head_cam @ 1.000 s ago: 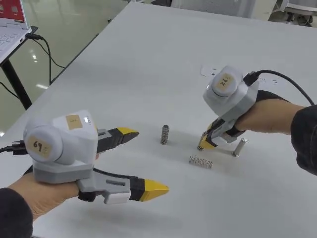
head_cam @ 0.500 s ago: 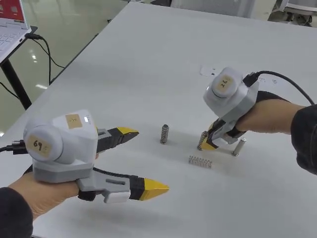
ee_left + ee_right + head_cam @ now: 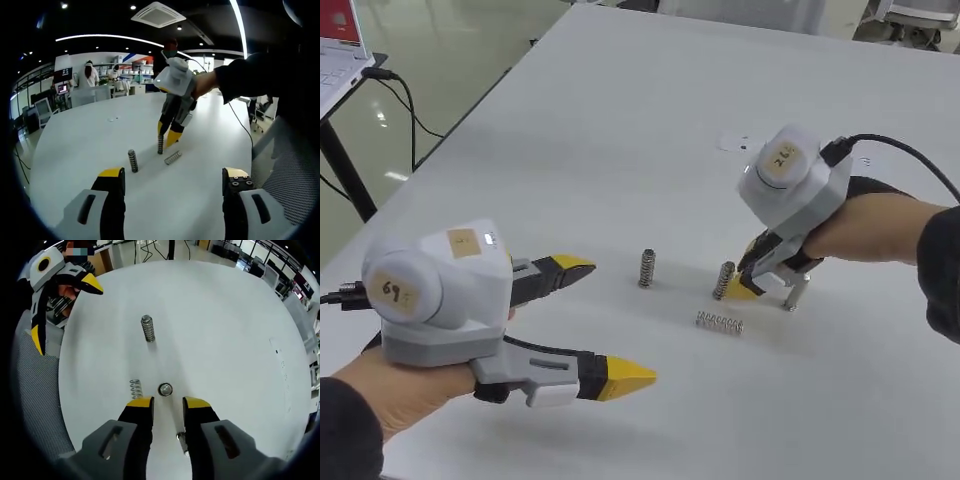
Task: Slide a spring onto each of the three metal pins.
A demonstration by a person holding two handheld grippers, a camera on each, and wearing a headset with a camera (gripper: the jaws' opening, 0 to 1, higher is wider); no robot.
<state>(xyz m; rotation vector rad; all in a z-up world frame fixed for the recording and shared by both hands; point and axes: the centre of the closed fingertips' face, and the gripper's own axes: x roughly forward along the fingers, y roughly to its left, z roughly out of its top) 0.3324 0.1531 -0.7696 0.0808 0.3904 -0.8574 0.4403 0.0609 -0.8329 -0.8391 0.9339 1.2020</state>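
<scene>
Two pins stand on the white table (image 3: 620, 120) with springs on them: one spring-covered pin (image 3: 647, 268) (image 3: 147, 328) (image 3: 132, 161) at the left, a second spring-covered pin (image 3: 723, 280) (image 3: 165, 389) (image 3: 160, 144) in the middle. A bare pin (image 3: 793, 293) (image 3: 181, 437) stands to the right. A loose spring (image 3: 719, 322) (image 3: 135, 388) (image 3: 173, 157) lies flat nearby. My right gripper (image 3: 745, 287) (image 3: 169, 402) points down beside the middle pin, jaws slightly apart, holding nothing. My left gripper (image 3: 603, 320) (image 3: 173, 175) is wide open and well short of the pins.
A laptop (image 3: 335, 50) sits on a stand off the table's left edge, with cables hanging below. A black cable (image 3: 900, 150) runs from the right gripper across the table. People and desks show far behind in the left gripper view.
The spring at the right gripper's tips, tilted a second ago, now stands straight on the middle pin, and the gripper has drawn slightly up and away. The left gripper has stayed put.
</scene>
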